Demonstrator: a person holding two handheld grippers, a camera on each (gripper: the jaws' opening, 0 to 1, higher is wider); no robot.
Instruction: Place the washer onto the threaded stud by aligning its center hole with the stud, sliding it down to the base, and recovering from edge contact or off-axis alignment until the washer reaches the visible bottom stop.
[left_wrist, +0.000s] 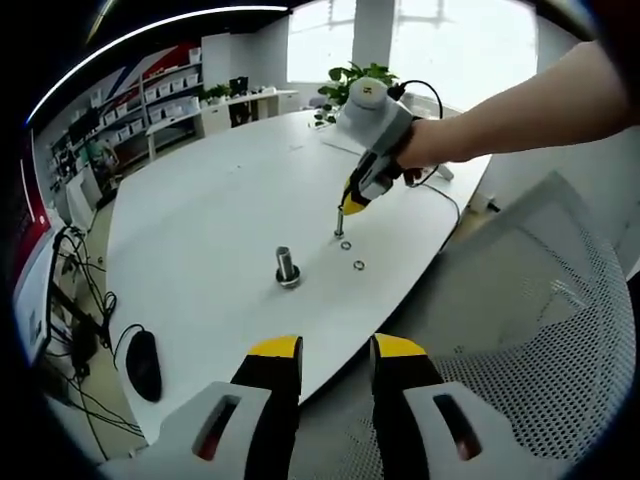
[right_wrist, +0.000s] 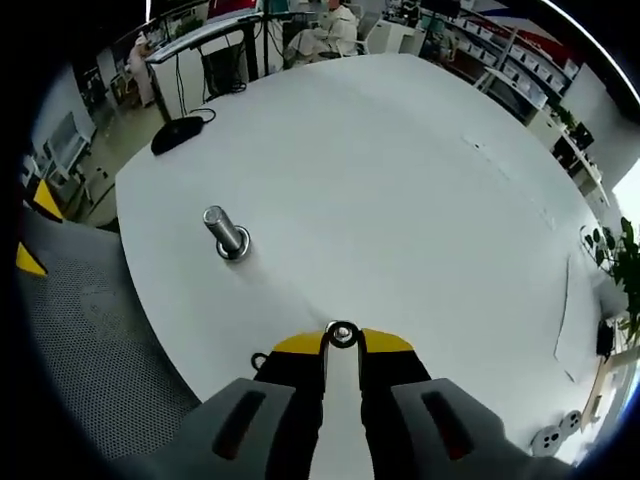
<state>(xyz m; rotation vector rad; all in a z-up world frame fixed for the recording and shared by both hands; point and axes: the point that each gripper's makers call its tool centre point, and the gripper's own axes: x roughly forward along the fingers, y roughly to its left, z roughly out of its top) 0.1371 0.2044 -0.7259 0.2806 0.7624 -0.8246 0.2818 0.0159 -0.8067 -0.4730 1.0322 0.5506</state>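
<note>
Right gripper (right_wrist: 342, 338): jaws drawn close together, pinching a small metal washer (right_wrist: 342, 334) between the yellow tips. The washer is held just above the white desk (right_wrist: 400, 180), near the desk edge closest to the person. In the left gripper view the same gripper (left_wrist: 352, 205) points down at the desk with a thin upright item at its tips; what that item is cannot be told at this size.

Threaded stud (right_wrist: 226, 232): stands upright on its round base on the desk, well apart from the held washer and nearer the desk edge that borders the mesh chair (right_wrist: 90, 330). No washer is seen on it. In the left gripper view the stud (left_wrist: 287, 267) stands between the two grippers.

Loose washers: two small rings (left_wrist: 352, 255) lie flat on the desk just beside the right gripper's tips, apart from the stud. A further ring (right_wrist: 260, 360) lies on the desk beside the right gripper's left jaw.

Left gripper (left_wrist: 336, 350): jaws parted with a clear gap, nothing between them, hanging off the desk edge over the mesh chair.

A black mouse (left_wrist: 143, 364) lies near a desk corner.

No containers seen on the desk.
</note>
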